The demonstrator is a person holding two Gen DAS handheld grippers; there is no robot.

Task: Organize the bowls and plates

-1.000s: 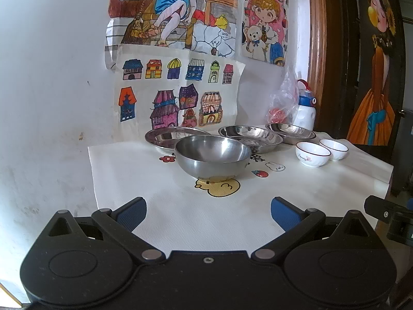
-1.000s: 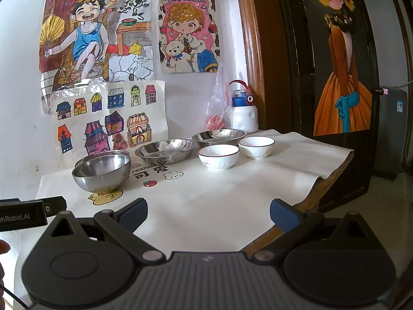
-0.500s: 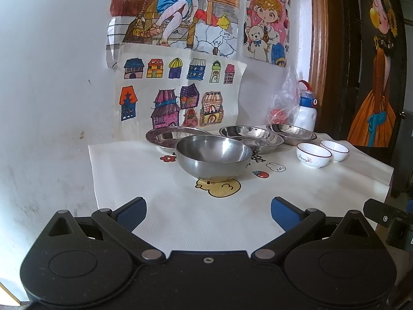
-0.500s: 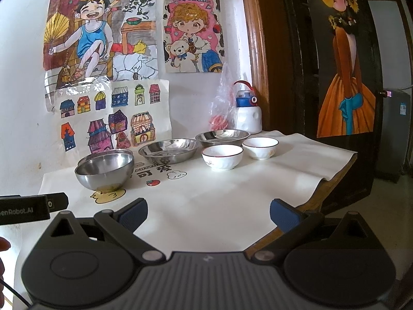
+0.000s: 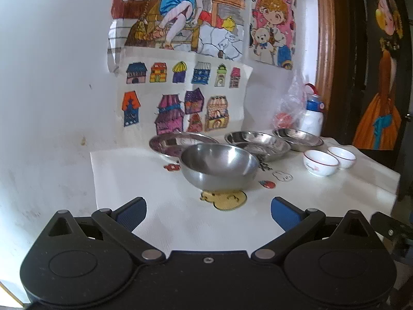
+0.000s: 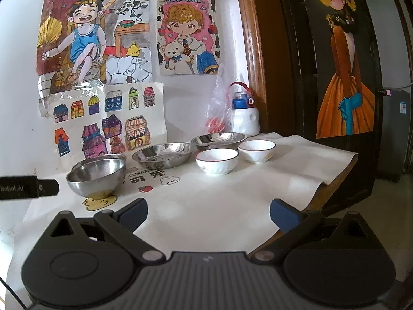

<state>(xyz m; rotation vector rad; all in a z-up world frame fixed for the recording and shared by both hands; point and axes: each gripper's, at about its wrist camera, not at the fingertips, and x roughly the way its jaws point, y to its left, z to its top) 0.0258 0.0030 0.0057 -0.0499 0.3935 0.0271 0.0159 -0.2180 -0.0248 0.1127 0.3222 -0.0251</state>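
The white cloth (image 5: 160,222) carries a steel bowl (image 5: 219,166), three steel plates behind it. Your left gripper (image 5: 208,210) and right gripper (image 6: 208,210) are both spread wide, holding nothing

The left gripper (image 5: 208,208) is showing a matte black body with two round discs at 7 and 5 o'clock, triangular cut-outs above them, silver pivot pins and one small centre screw at 6 o'clock. Its fingertips (image 5: 132,213) are wearing ribbed blue pads. The right gripper (image 6: 208,209) is showing the same black linkage and blue pads, but its centre plate is ribbed grey. At 9 o'clock in the right wrist view, a black bar (image 6: 28,188) is carrying white lettering.
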